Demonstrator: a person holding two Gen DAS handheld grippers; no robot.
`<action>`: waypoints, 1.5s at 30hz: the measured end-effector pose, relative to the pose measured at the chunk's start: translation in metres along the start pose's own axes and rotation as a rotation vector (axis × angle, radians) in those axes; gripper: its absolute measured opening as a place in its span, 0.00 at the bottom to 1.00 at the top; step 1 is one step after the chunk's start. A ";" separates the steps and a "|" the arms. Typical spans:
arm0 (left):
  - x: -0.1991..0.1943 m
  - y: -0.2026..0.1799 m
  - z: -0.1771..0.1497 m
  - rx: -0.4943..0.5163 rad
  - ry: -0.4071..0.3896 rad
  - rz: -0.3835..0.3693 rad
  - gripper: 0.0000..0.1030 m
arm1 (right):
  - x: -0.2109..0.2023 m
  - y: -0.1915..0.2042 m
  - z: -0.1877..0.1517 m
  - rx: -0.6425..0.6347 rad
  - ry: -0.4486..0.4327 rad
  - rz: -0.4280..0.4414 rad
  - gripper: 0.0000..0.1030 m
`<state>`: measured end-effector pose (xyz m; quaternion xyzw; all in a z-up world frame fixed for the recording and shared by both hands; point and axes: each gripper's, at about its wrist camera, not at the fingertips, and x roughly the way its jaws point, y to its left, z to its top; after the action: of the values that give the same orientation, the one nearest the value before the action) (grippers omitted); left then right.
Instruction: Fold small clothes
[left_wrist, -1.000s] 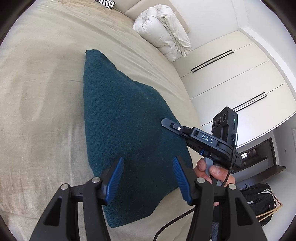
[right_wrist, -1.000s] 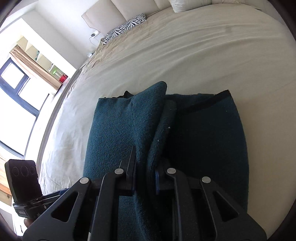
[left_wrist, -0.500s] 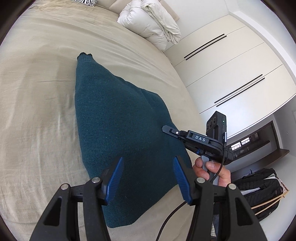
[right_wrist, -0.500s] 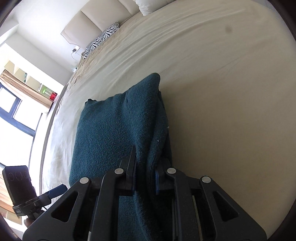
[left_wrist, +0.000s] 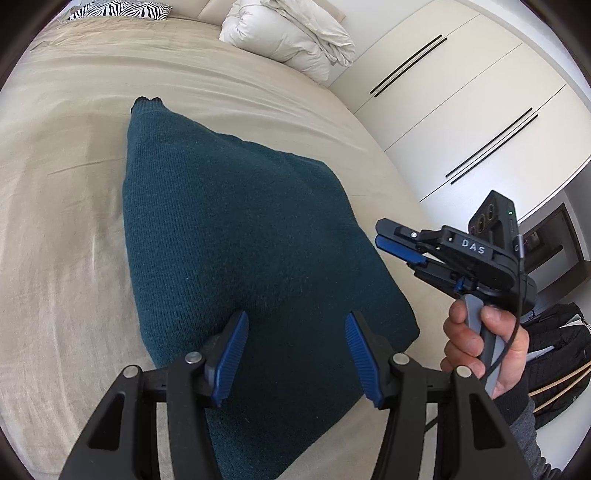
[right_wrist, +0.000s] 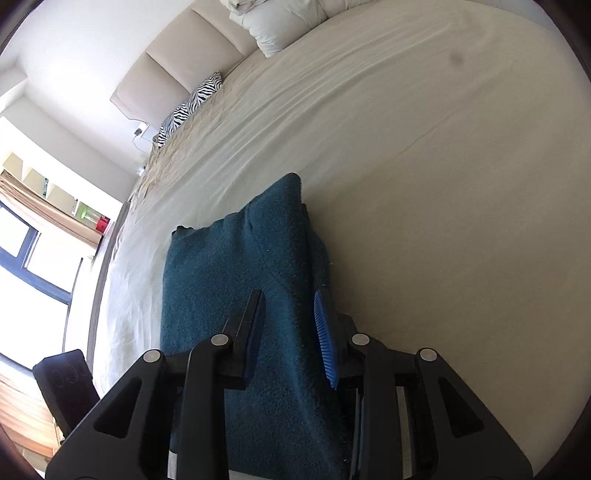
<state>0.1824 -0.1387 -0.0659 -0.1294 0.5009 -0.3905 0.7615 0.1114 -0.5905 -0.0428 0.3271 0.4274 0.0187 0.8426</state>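
Observation:
A dark teal knitted garment (left_wrist: 236, 236) lies folded on the beige bed (left_wrist: 55, 221); it also shows in the right wrist view (right_wrist: 229, 280). My left gripper (left_wrist: 295, 350) is open and empty, hovering over the garment's near end. My right gripper (right_wrist: 290, 328) is open, its blue pads on either side of the garment's right folded edge, not clamping it. In the left wrist view the right gripper (left_wrist: 399, 251) sits at the garment's right side, held by a hand.
A white folded duvet (left_wrist: 291, 33) and a zebra-print pillow (left_wrist: 122, 7) lie at the head of the bed. White wardrobe doors (left_wrist: 461, 110) stand to the right. A black bag (left_wrist: 554, 354) sits on the floor. A window (right_wrist: 33, 266) is at left.
My right gripper was shut on the garment's folded edge and has opened, letting it go after carrying it leftwards. The garment now lies narrower. The left gripper stayed open.

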 end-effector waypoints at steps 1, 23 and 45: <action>0.001 0.000 -0.002 0.005 0.003 0.006 0.56 | -0.001 0.008 -0.003 -0.019 -0.001 0.021 0.26; 0.015 0.014 0.066 -0.002 0.016 0.081 0.61 | 0.059 0.017 0.027 0.065 0.133 0.228 0.26; 0.048 0.025 0.086 -0.026 0.004 0.110 0.51 | 0.122 0.056 0.048 0.017 0.119 0.166 0.60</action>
<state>0.2773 -0.1738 -0.0726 -0.1109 0.5139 -0.3416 0.7791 0.2382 -0.5341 -0.0771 0.3666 0.4486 0.1042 0.8084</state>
